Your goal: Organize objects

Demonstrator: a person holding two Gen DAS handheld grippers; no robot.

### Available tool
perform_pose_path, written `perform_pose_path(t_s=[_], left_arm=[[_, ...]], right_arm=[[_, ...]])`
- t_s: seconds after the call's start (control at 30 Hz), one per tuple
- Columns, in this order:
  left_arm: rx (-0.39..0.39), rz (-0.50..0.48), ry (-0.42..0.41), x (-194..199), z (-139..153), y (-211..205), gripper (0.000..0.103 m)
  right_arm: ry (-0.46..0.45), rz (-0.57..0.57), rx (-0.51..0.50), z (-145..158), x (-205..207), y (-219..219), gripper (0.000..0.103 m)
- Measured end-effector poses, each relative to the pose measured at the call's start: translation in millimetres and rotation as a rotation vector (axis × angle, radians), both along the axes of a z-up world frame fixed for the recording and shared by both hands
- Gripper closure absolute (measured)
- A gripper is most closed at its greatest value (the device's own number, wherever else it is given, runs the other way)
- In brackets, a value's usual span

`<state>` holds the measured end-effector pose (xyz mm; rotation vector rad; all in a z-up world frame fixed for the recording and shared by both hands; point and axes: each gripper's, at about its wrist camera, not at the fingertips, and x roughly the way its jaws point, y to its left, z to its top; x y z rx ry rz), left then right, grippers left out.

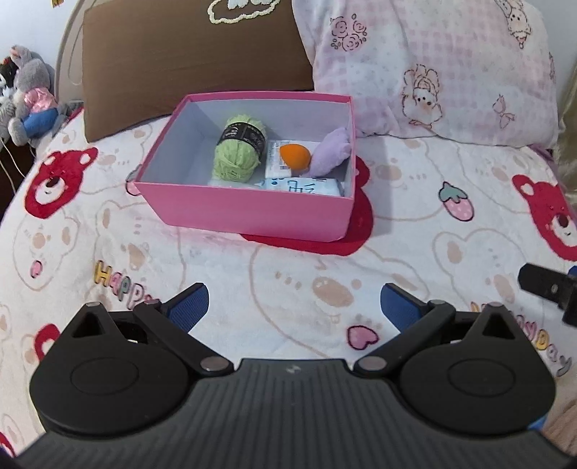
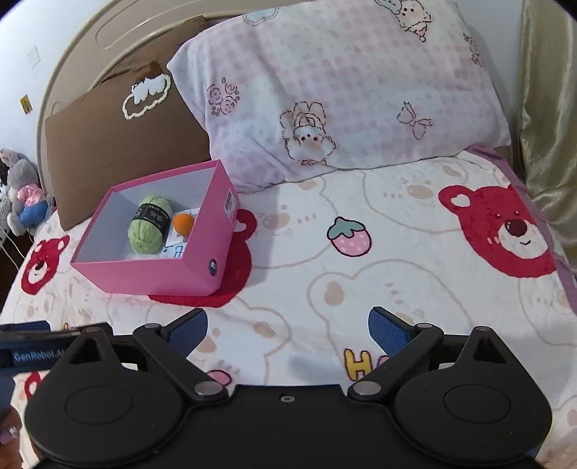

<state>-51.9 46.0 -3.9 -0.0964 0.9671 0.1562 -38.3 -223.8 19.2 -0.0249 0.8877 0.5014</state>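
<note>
We see an open box (image 1: 252, 213) resting on a blanket (image 1: 288, 267) that covers the bed, with two pillows behind it: one pillow (image 1: 180, 50) directly behind and to the box's left, a second pillow (image 1: 432, 68) behind and to its right, the two side by side against the headboard (image 2: 119, 29). Inside the box, a yarn ball (image 1: 238, 148) lies toward the left, a small egg-shaped sponge (image 1: 295, 157) sits to its right on a flat packet (image 1: 279, 164), and a soft cloth bundle (image 1: 330, 155) leans in the right corner. Another flat packet (image 1: 303, 187) lies along the near wall. Stuffed toys (image 1: 29, 97) sit off the bed's far left edge.
</note>
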Motion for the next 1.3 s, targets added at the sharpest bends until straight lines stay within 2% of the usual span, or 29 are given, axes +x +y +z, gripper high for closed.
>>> perform_pose_path(t_s=[0.07,0.3,0.47,0.67,0.97,1.3], left_arm=[[-0.017,0.009,-0.002,-1,0,2,0.000],[0.020,-0.010,0.030,0,4,0,0.000],[0.014,0.001,0.041,-2,4,1,0.000],[0.072,0.022,0.041,-1,3,0,0.000],[-0.022,0.023,0.040,0,1,9,0.000],[0.035,0.001,0.097,3,-5,0,0.000]], right_arm=[[-0.009,0.008,-0.013,1,-1,0,0.005],[-0.039,0.031,-0.044,7,-8,2,0.005],[-0.049,0.041,-0.064,8,-12,6,0.005],[-0.068,0.036,-0.087,10,-15,7,0.005],[-0.070,0.029,-0.092,12,-15,5,0.005],[-0.077,0.029,-0.122,9,-18,9,0.005]])
